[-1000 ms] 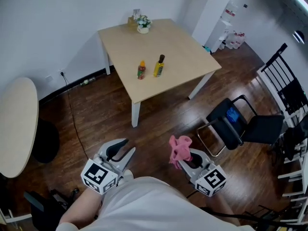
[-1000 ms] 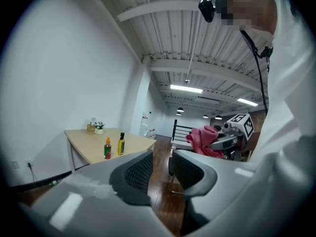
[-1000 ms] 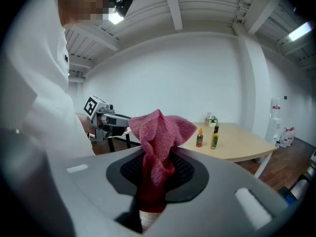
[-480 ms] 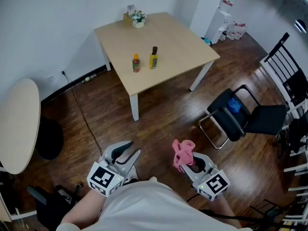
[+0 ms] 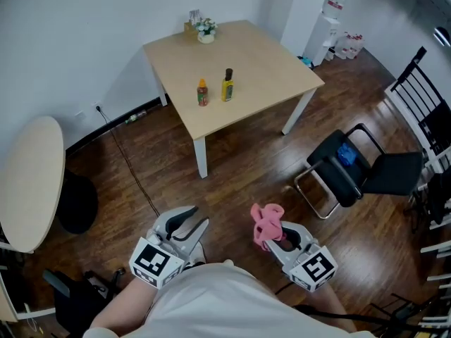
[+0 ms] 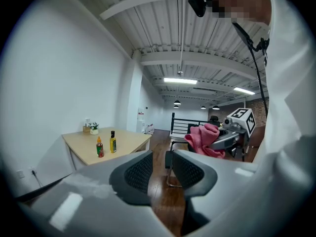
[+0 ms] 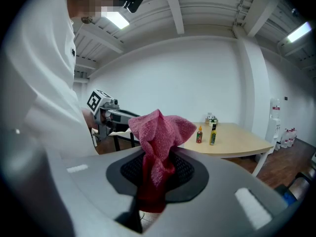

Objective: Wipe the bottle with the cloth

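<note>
Right tongs (image 5: 269, 235) clamp cloth (image 5: 266, 219) for wiping | left tongs (image 5: 190, 221) closed, empty, free to steady bottle (image 5: 227, 85) | I judge approach pending.

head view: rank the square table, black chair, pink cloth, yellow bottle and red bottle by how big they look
1. square table
2. black chair
3. pink cloth, though it is nearest the camera, which inflates it
4. yellow bottle and red bottle: nearly alike, the yellow one slightly taller

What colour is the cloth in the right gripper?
Pink. The cloth shows best in the right gripper view.
</note>
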{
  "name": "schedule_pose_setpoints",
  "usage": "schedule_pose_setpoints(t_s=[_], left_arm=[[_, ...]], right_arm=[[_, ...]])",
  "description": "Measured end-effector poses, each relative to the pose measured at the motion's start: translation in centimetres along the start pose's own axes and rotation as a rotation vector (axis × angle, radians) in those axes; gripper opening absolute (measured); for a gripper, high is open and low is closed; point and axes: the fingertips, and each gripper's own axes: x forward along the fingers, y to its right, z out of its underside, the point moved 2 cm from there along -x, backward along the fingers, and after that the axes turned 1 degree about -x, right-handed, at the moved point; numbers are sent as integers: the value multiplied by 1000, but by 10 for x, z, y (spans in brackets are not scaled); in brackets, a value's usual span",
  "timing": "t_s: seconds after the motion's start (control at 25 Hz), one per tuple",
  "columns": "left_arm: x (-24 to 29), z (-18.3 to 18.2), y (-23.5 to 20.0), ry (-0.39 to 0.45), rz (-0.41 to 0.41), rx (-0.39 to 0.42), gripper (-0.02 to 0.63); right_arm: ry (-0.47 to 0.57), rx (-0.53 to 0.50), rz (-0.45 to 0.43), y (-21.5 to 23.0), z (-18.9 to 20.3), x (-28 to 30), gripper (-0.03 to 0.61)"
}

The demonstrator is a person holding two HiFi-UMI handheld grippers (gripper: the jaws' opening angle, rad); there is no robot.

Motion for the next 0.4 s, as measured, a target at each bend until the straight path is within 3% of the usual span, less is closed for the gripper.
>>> schedule_pose_setpoints(t_s=[0.4], left_arm=[[-10, 2, 6, -11, -10, 0, 138]], right_arm=[[10, -5, -14, -6, -4, -1, 87]])
